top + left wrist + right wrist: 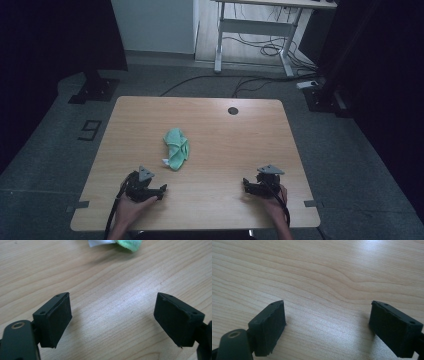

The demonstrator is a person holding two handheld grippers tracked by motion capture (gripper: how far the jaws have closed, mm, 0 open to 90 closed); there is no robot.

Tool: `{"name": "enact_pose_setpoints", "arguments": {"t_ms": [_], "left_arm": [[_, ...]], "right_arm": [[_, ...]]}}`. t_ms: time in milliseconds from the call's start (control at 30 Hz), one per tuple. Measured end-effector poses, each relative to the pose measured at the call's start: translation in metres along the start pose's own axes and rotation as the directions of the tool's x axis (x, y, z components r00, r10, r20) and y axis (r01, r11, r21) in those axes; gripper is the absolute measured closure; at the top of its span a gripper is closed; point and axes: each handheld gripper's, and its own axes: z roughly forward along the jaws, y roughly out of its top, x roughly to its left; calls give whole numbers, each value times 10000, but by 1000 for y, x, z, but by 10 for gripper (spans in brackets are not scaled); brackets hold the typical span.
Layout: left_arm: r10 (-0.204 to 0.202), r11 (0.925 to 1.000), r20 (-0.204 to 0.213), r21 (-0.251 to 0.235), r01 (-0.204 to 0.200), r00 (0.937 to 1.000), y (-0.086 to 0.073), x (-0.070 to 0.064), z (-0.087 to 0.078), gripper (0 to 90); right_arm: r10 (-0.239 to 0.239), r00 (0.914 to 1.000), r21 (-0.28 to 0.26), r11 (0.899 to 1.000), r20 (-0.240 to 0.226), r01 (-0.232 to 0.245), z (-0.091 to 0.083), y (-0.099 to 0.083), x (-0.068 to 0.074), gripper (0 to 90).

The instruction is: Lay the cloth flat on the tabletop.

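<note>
A crumpled green cloth [176,148] with a white tag lies near the middle of the wooden table [225,135]. Its edge shows at the top of the left gripper view as the green cloth [130,244]. My left gripper [162,189] rests near the table's front left, a short way below the cloth, open with nothing between its pads. In its own view the left gripper [112,317] has its jaws wide apart over bare wood. My right gripper [246,184] sits at the front right, and the right gripper [328,326] is open and empty too.
A small dark round grommet [233,110] sits near the table's far edge. Beyond the table stand a white desk frame [255,35] with loose cables [260,50] on the floor and dark stand bases [95,90] at both sides.
</note>
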Motion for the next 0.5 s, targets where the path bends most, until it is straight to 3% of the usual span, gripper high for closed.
{"name": "enact_pose_setpoints", "arguments": {"t_ms": [500], "left_arm": [[-156, 9968, 105, -779, 164, 9998, 2, -3, -11, 232]], "right_arm": [[12, 9997, -227, 9997, -258, -17, -4, -1, 6, 176]]}}
